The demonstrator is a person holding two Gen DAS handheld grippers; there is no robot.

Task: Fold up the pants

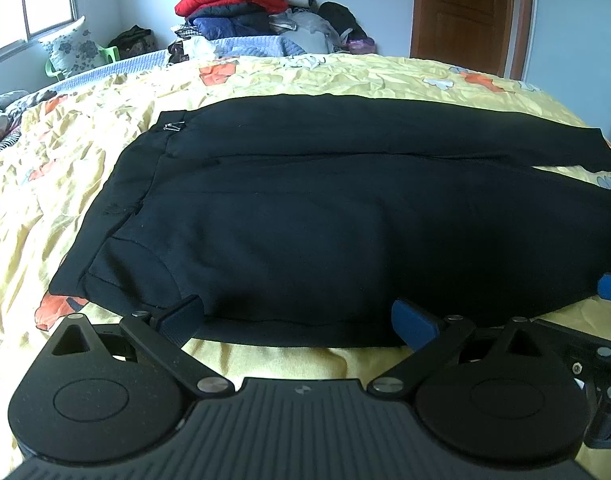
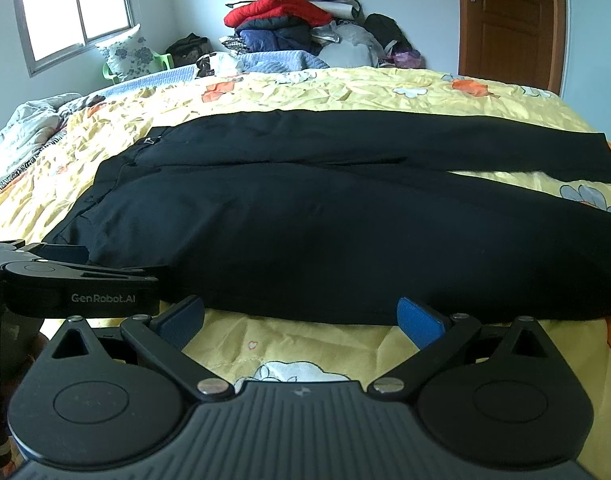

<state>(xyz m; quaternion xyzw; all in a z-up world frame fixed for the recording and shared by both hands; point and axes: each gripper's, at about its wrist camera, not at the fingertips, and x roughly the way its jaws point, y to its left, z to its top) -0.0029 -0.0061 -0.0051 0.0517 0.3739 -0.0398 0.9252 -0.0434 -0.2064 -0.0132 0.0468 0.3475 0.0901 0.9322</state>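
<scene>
Yellow flowered bedding covers the bed, with a window at far left, a pile of clothes against the back wall and a brown door at right. Black pants lie flat across the bed, waistband left, legs running right. At their near edge the left claw and the right claw both hang released, fingers spread, gripping nothing.
</scene>
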